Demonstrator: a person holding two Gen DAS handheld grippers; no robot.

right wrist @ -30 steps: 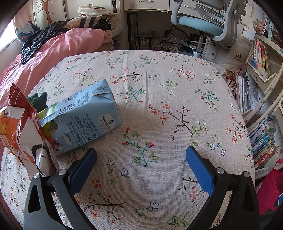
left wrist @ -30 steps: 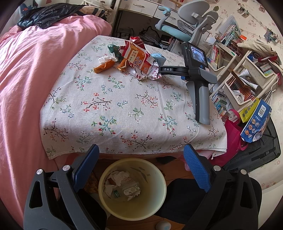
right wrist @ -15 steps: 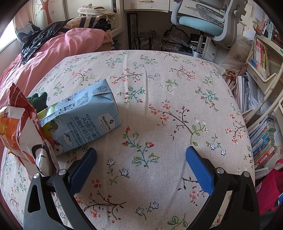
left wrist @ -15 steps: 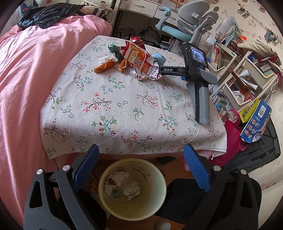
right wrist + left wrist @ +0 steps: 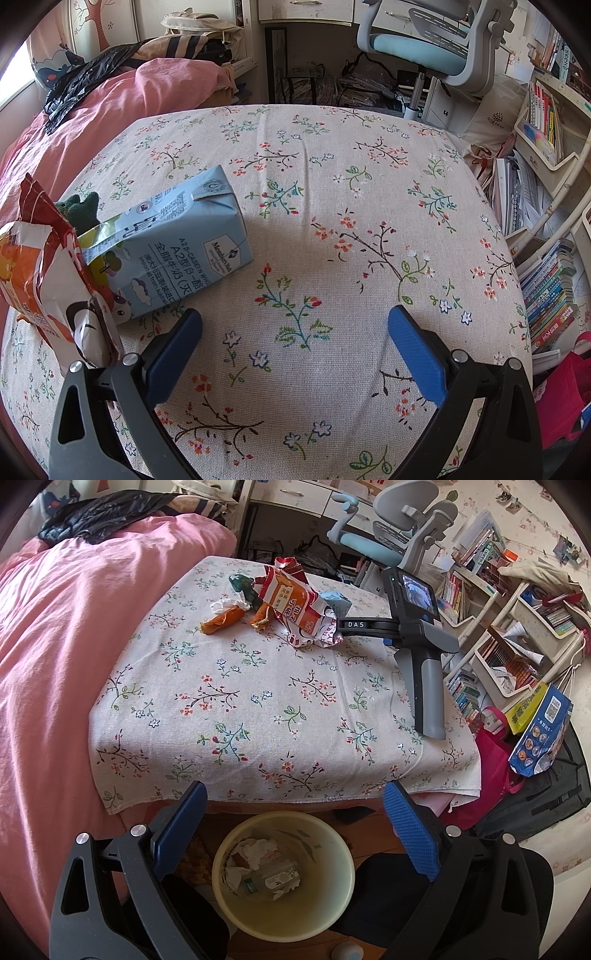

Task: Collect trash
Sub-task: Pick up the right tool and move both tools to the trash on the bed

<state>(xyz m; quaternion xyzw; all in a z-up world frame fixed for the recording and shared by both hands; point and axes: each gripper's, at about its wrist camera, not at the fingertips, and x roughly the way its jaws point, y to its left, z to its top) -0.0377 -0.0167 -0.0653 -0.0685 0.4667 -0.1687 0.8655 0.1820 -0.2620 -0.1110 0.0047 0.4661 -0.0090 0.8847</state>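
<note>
Pale yellow, the waste bin (image 5: 282, 875) sits low in the left wrist frame, crumpled paper and a wrapper inside, framed by the left hand-held gripper (image 5: 293, 830) with its blue pads wide apart and empty. Above it, on the floral-clothed surface (image 5: 258, 709), lies the right hand-held gripper (image 5: 295, 345), equally spread and empty, beside a blue milk carton (image 5: 173, 243) on its side and an orange snack bag (image 5: 291, 602).

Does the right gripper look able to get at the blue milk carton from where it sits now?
Probably yes: the right gripper is open, and the milk carton lies just ahead to its left, its near end exposed; only the snack bag crowds its far side.
</note>
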